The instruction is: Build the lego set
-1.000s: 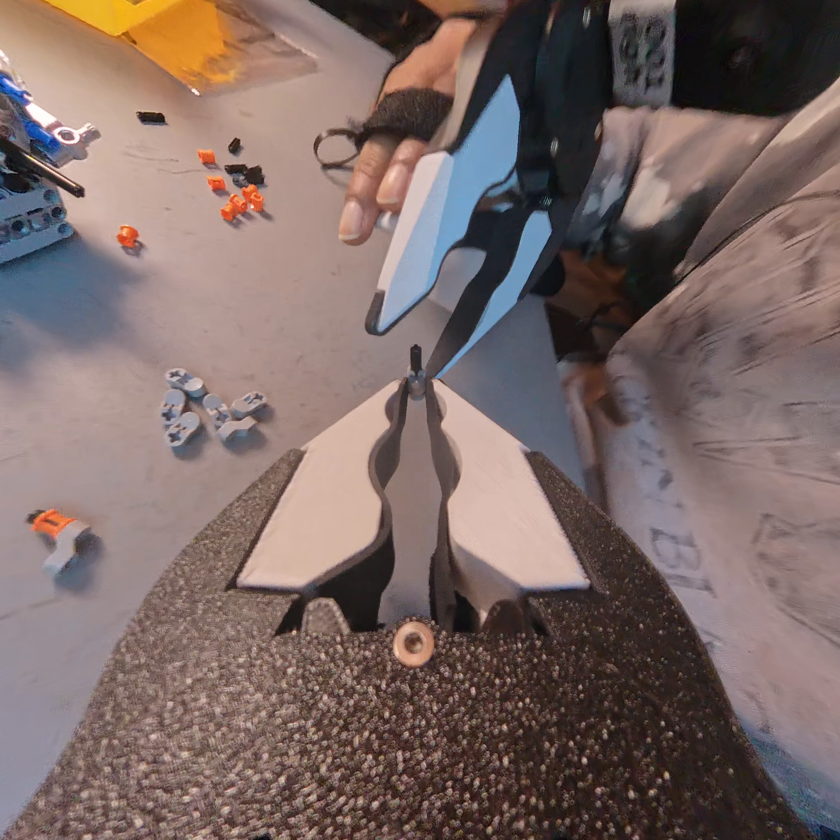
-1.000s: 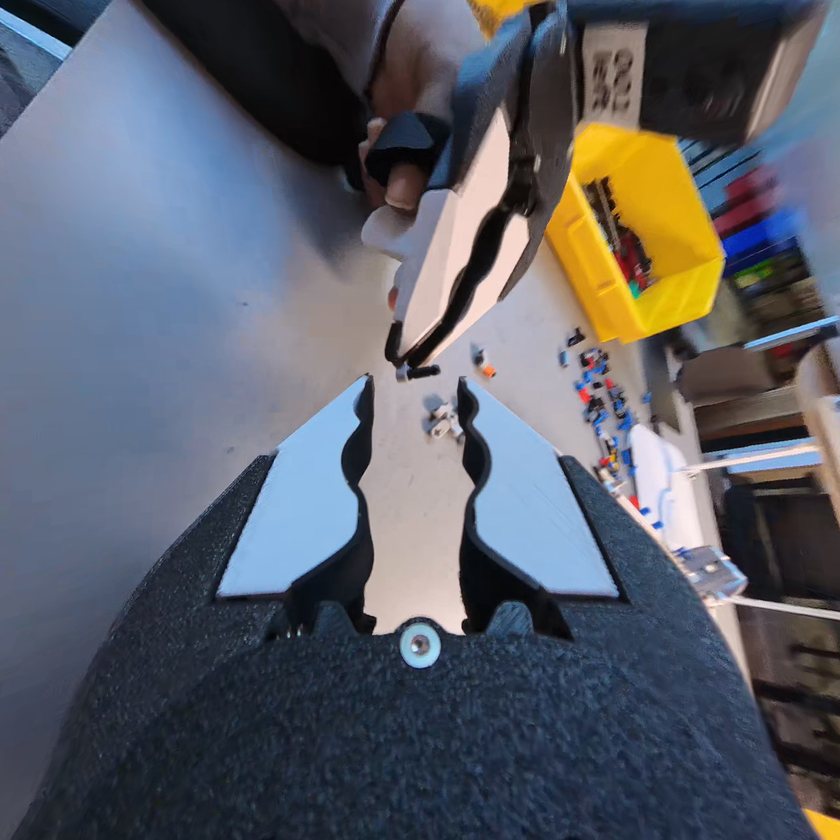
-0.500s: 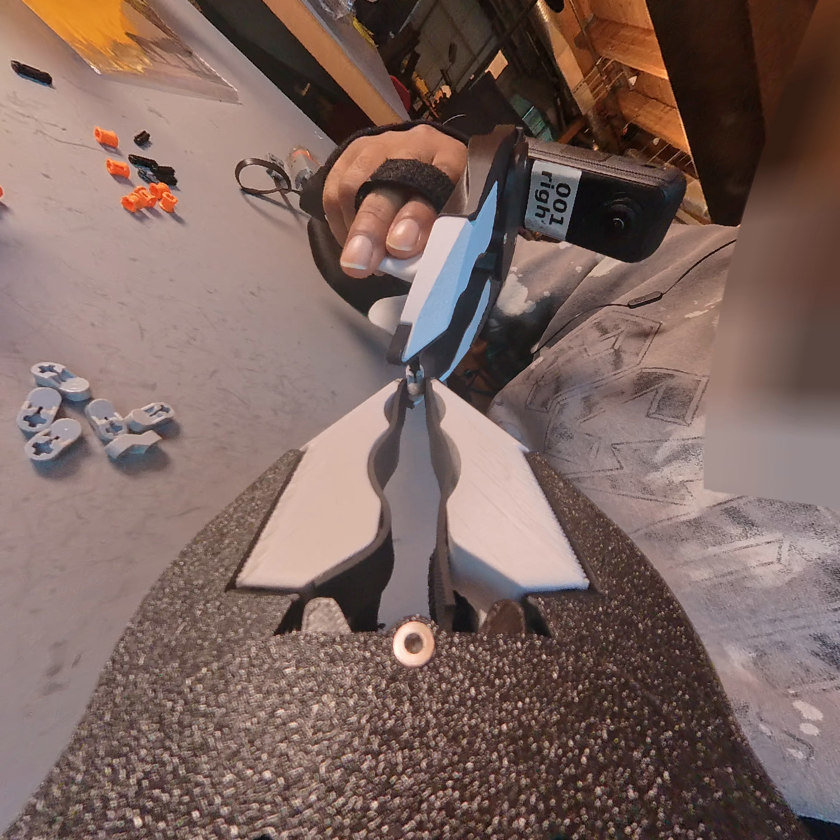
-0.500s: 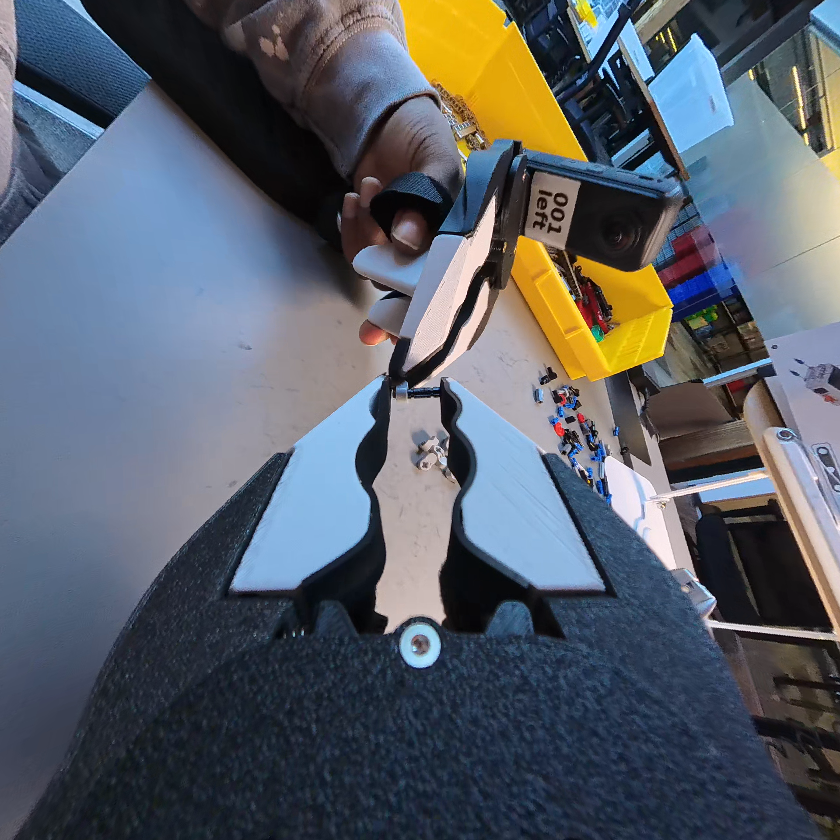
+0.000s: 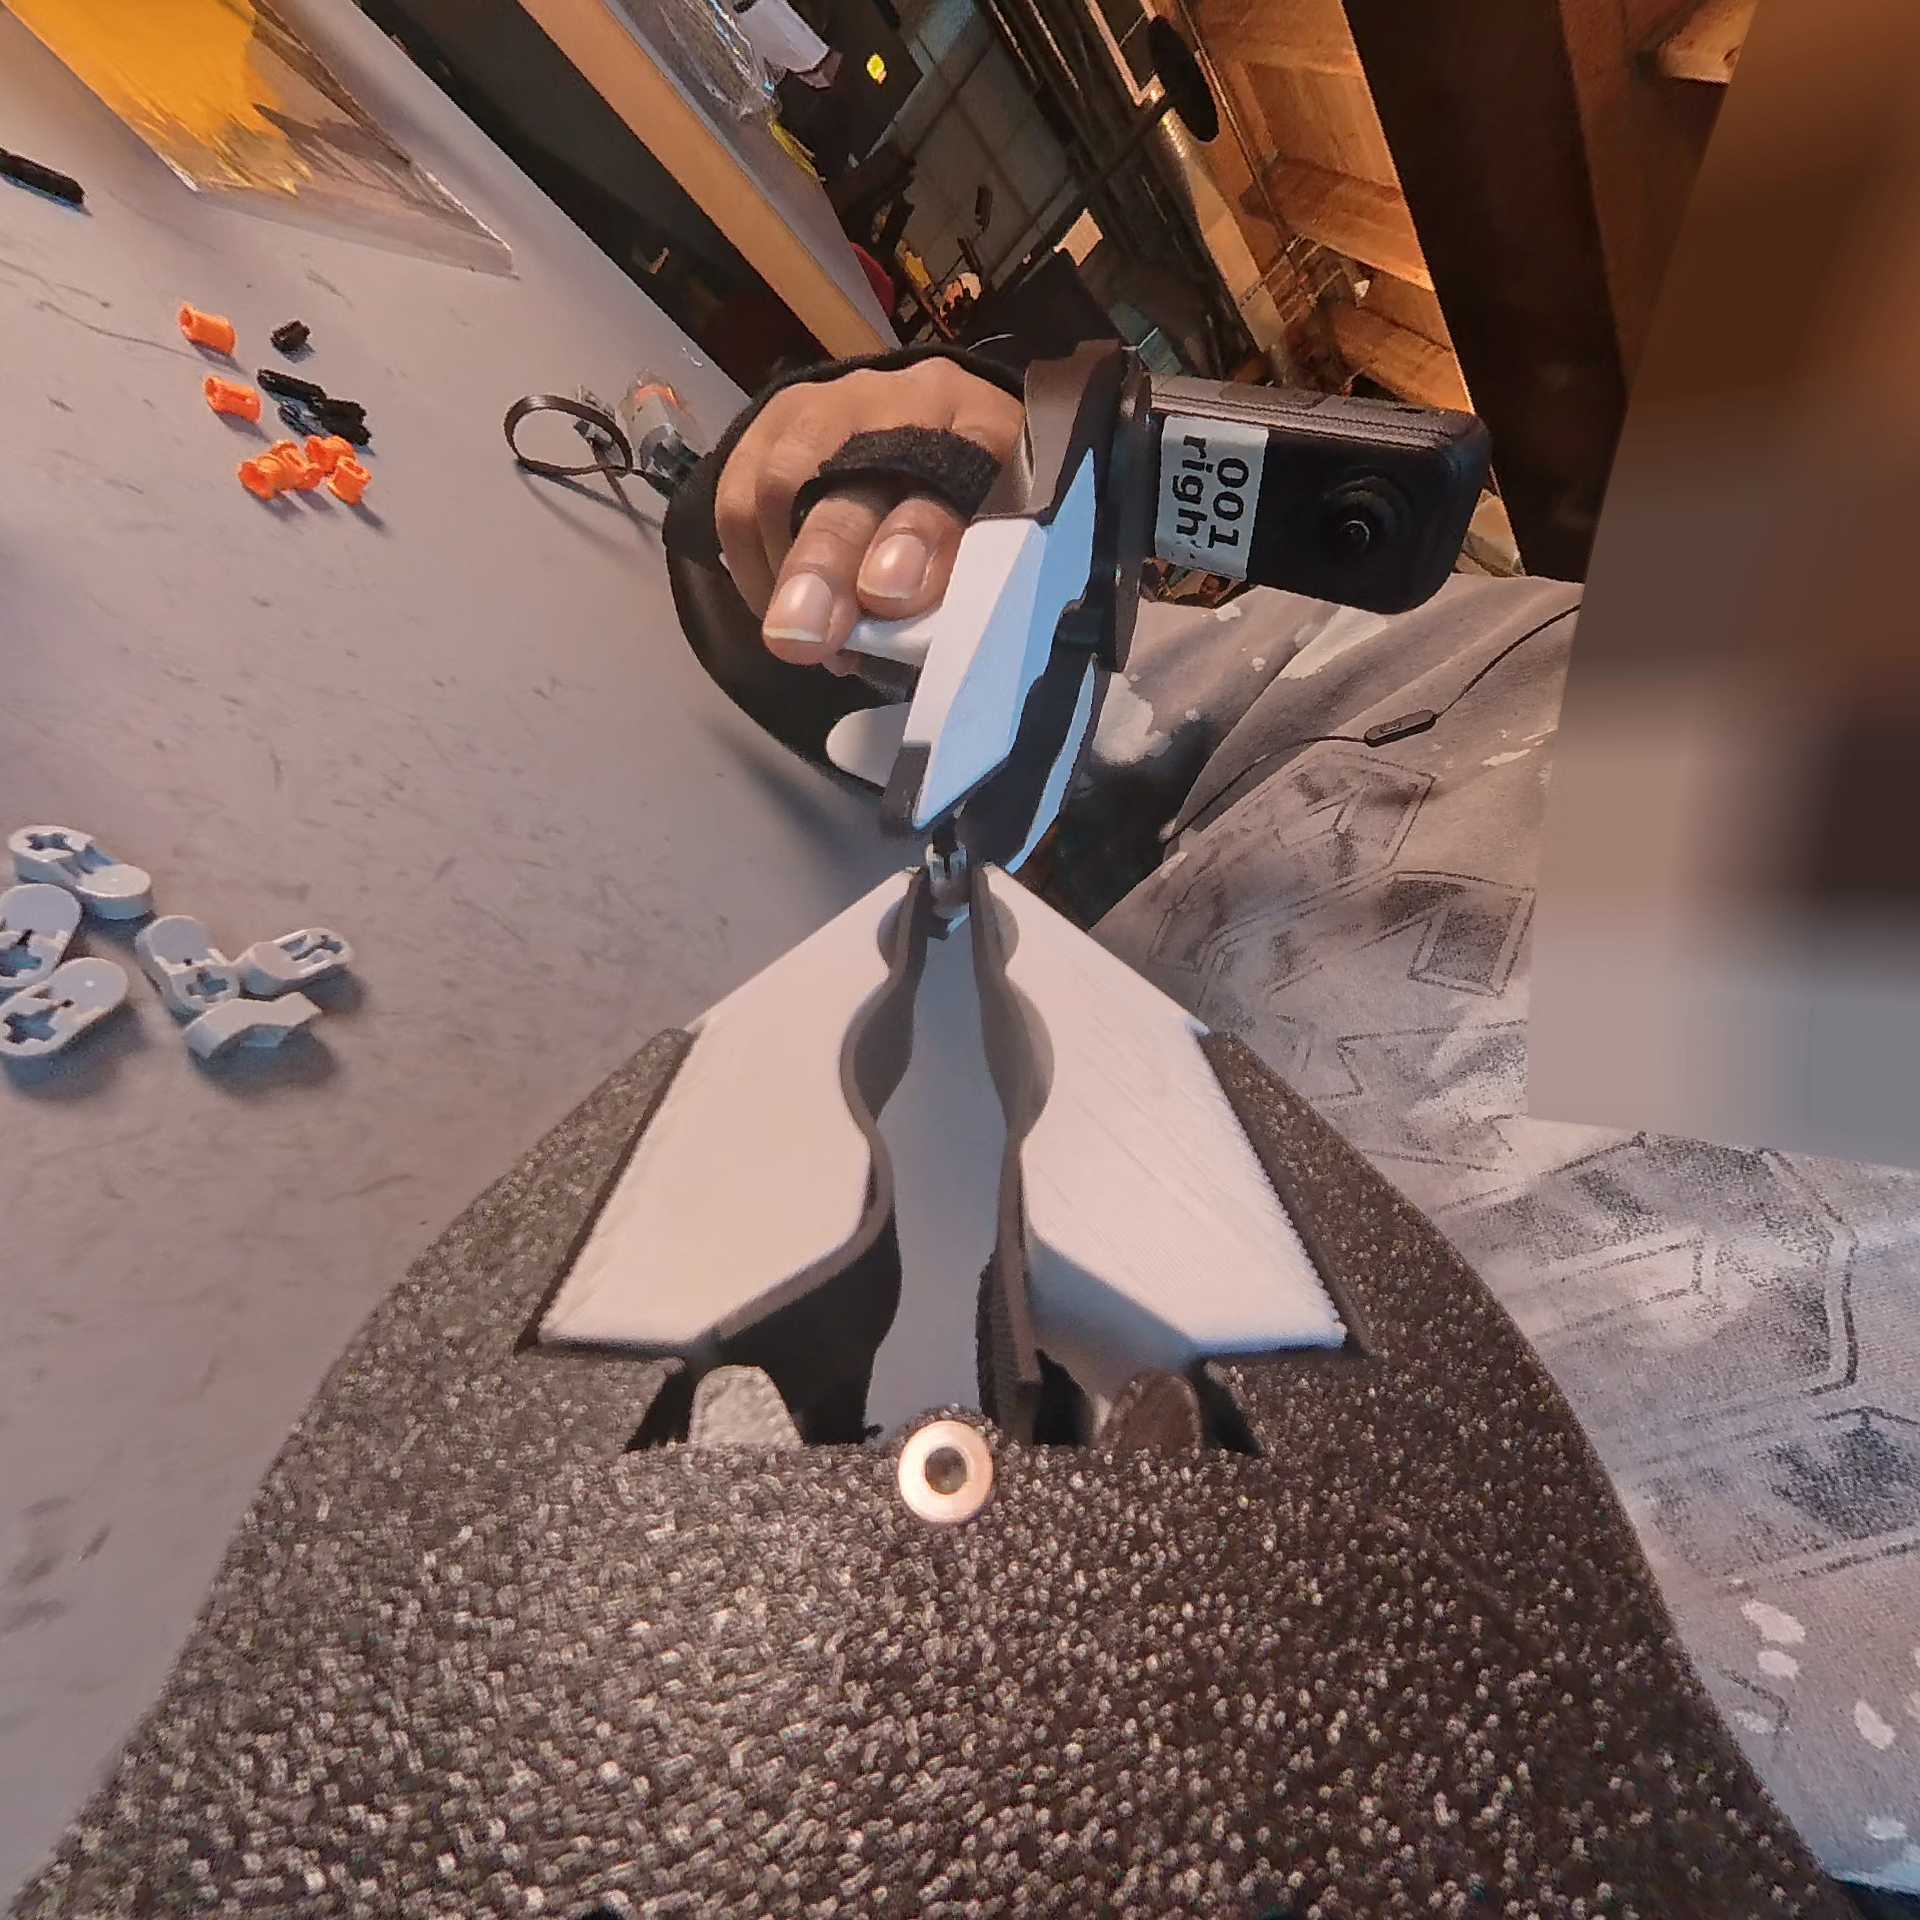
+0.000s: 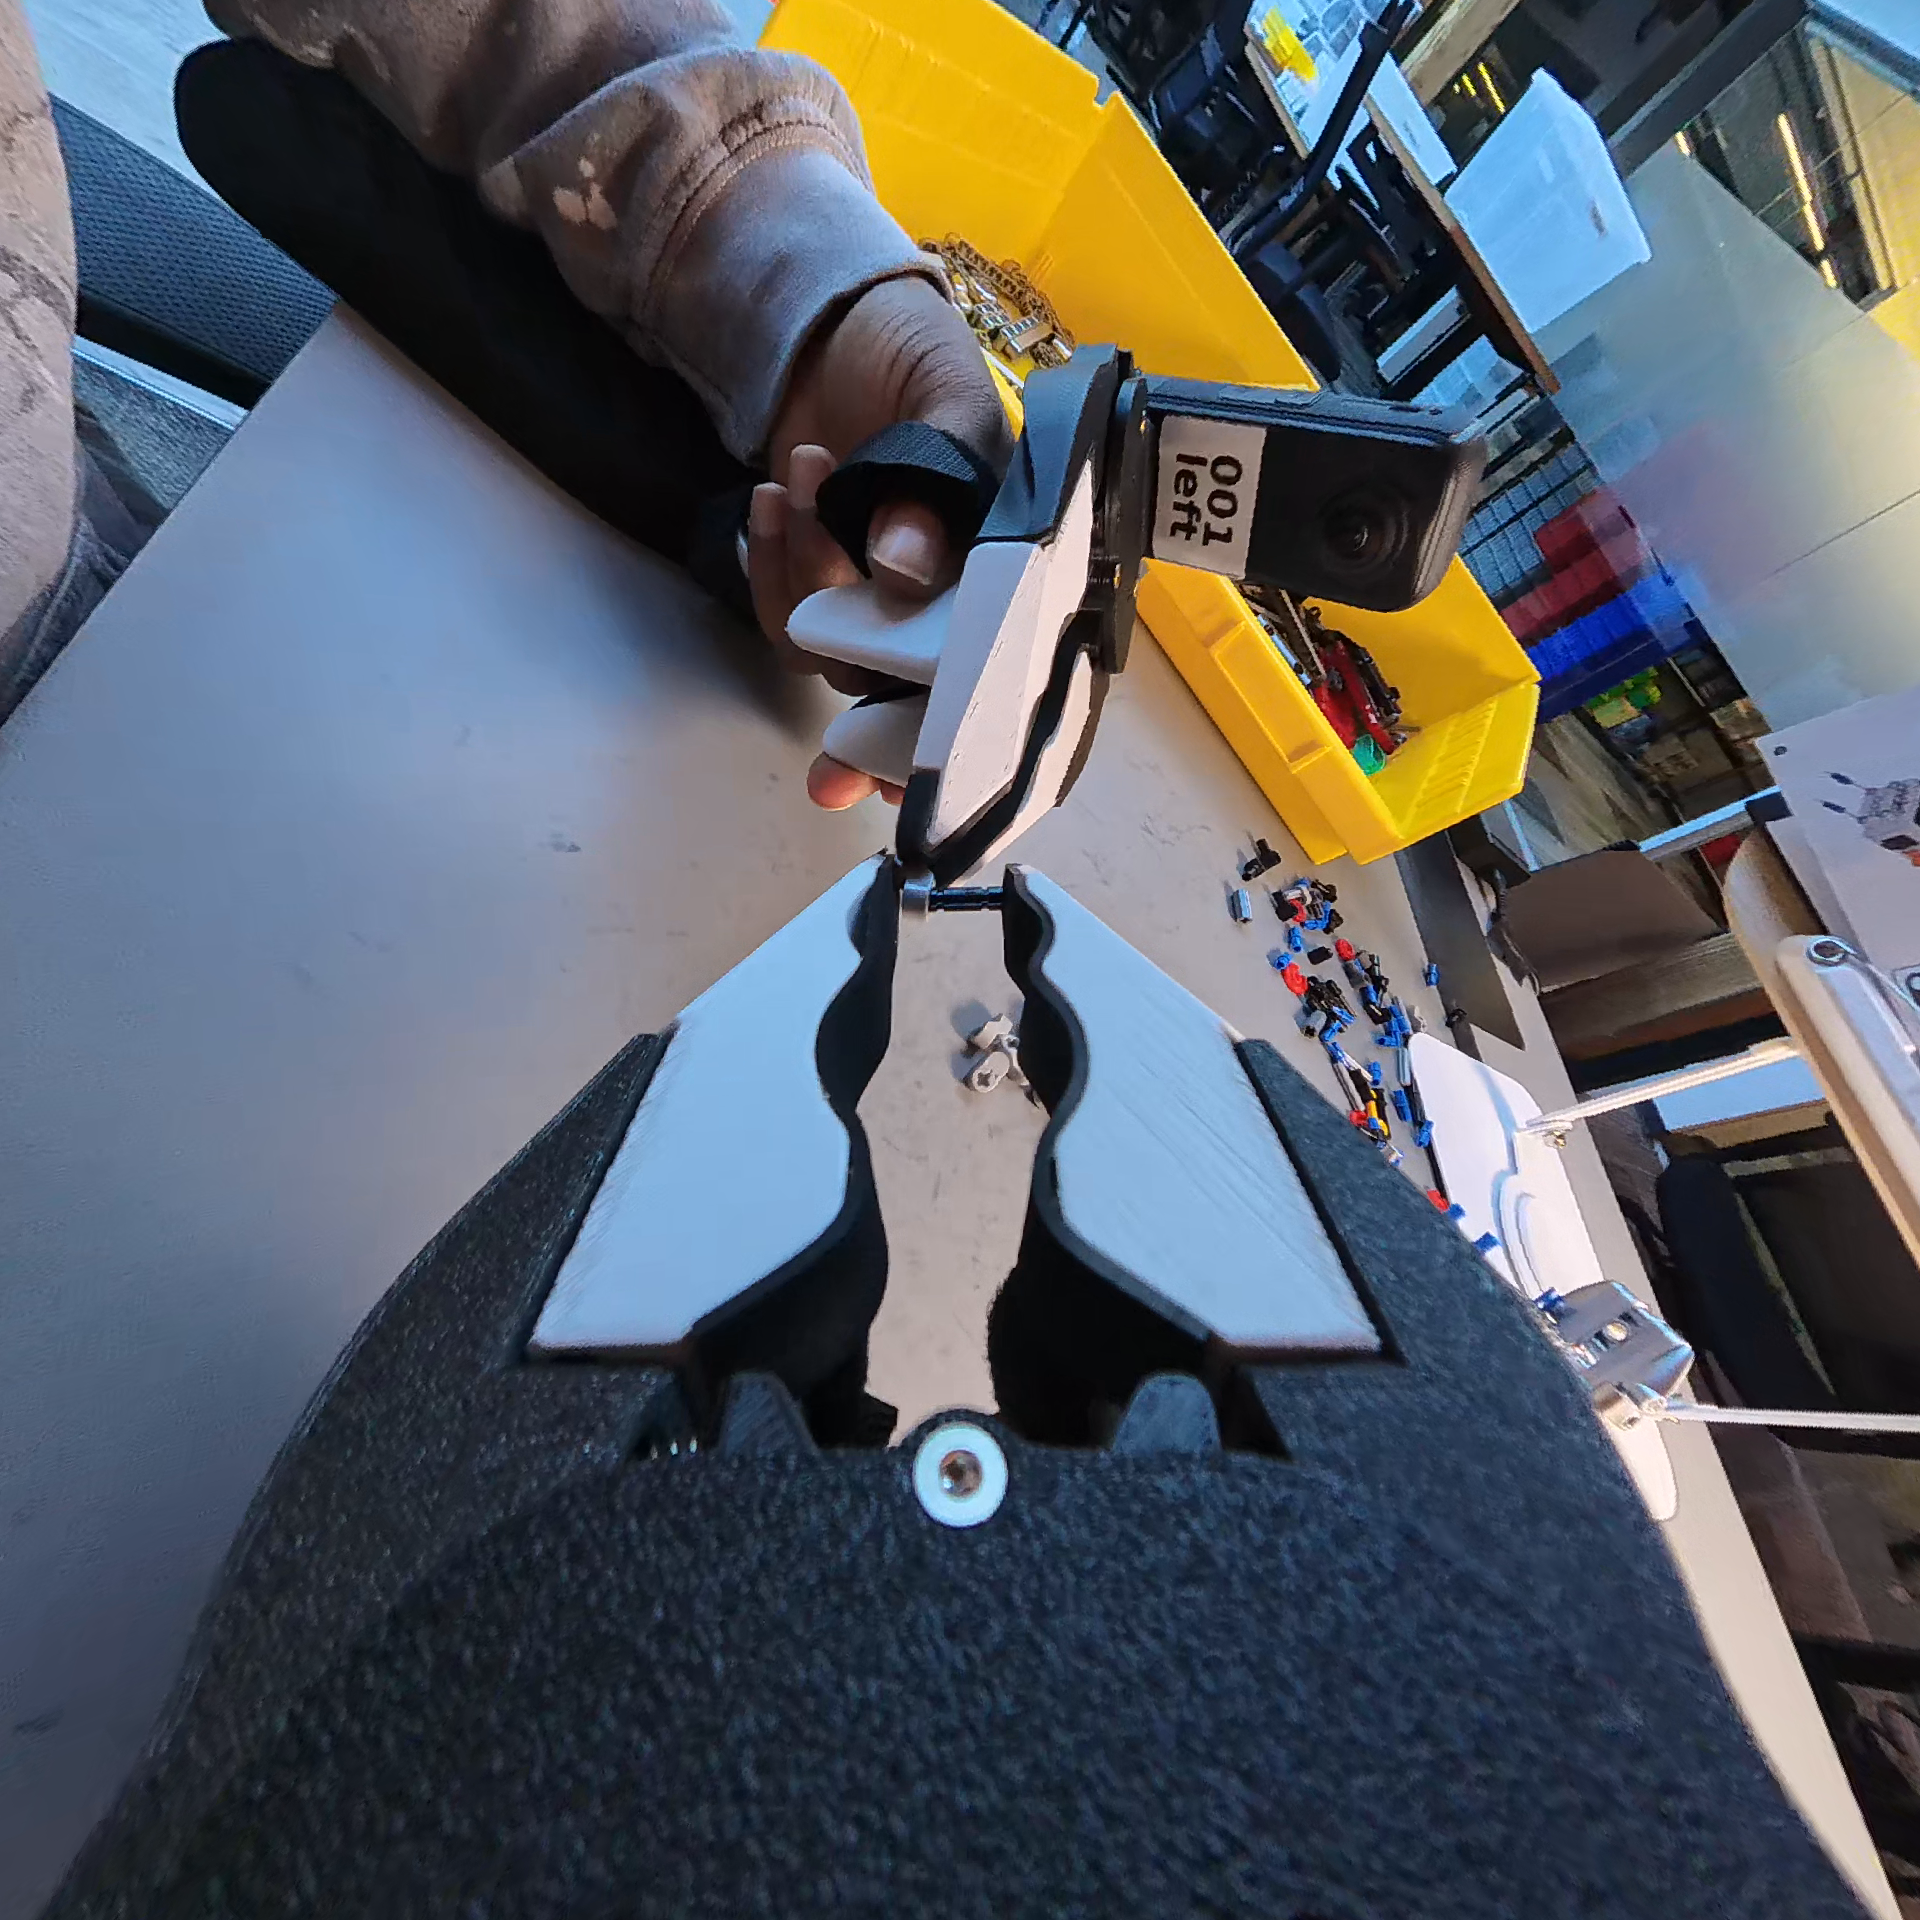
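Note:
My left gripper (image 5: 943, 896) is shut on a small grey piece (image 5: 943, 914) with a short black pin (image 5: 948, 847) sticking out of it. It holds the piece above the grey table (image 5: 436, 727). My right gripper (image 6: 951, 885) has its jaws narrowed around the same grey piece (image 6: 916, 894) and black pin (image 6: 968, 900), with one fingertip at each end. The left gripper (image 6: 923, 854) comes down from above in the right wrist view, and the right gripper (image 5: 951, 831) does so in the left wrist view. Each is held by a hand.
Several grey connector pieces (image 5: 156, 966) and orange pieces (image 5: 301, 468) lie on the table to the left. A yellow bin (image 6: 1434, 790), scattered small coloured parts (image 6: 1340, 997), loose grey pieces (image 6: 982, 1060) and a white object (image 6: 1507, 1174) lie beyond. The person's body (image 5: 1455, 987) is close by on the right. Less than 4 cm separates the two grippers' tips.
The right gripper came in to the left gripper's tip and narrowed its jaws onto the pin and grey piece. Both grippers tilted upward. The left gripper stayed shut.

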Tool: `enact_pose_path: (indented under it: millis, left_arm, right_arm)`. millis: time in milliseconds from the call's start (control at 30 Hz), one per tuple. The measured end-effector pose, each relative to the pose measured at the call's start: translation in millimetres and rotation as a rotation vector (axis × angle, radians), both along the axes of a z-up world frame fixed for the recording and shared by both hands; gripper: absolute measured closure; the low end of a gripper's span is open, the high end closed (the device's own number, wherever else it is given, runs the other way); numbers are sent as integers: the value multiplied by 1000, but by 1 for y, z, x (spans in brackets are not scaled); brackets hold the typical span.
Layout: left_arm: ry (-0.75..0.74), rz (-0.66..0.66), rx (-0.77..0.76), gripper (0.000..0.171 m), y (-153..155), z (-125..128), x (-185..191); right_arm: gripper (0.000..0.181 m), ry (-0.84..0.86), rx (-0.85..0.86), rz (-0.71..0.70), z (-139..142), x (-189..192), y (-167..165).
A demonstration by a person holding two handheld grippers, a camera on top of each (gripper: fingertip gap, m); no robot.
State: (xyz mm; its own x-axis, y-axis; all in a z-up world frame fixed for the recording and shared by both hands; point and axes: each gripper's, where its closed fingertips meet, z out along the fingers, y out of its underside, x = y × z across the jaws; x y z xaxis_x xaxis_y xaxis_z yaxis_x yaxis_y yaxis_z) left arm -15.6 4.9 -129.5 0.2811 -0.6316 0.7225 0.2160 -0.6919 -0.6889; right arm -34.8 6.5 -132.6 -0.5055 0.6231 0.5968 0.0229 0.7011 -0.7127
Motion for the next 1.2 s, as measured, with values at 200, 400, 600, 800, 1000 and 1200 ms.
enact_pose_path:
  millis: [200, 400, 600, 800, 1000, 1200]
  left_arm:
    - [-40, 16, 15, 167, 1, 6, -1]
    - [-89, 53, 55, 167, 3, 17, -3]
    - [-118, 89, 81, 167, 6, 24, -4]
    - [-134, 99, 91, 167, 5, 28, -7]
    - [-131, 104, 82, 167, 6, 26, -8]
    - [-138, 85, 68, 167, 5, 24, -6]
  right_arm:
    - [163, 19, -18, -11, 7, -1, 1]
    - [162, 42, -70, -39, 19, -3, 3]
    - [161, 120, -51, -53, 26, -3, 6]
    - [161, 133, -69, -43, 31, -2, 7]
    - [163, 135, -57, -33, 33, 1, 8]
    - [164, 114, -66, -15, 31, 3, 6]
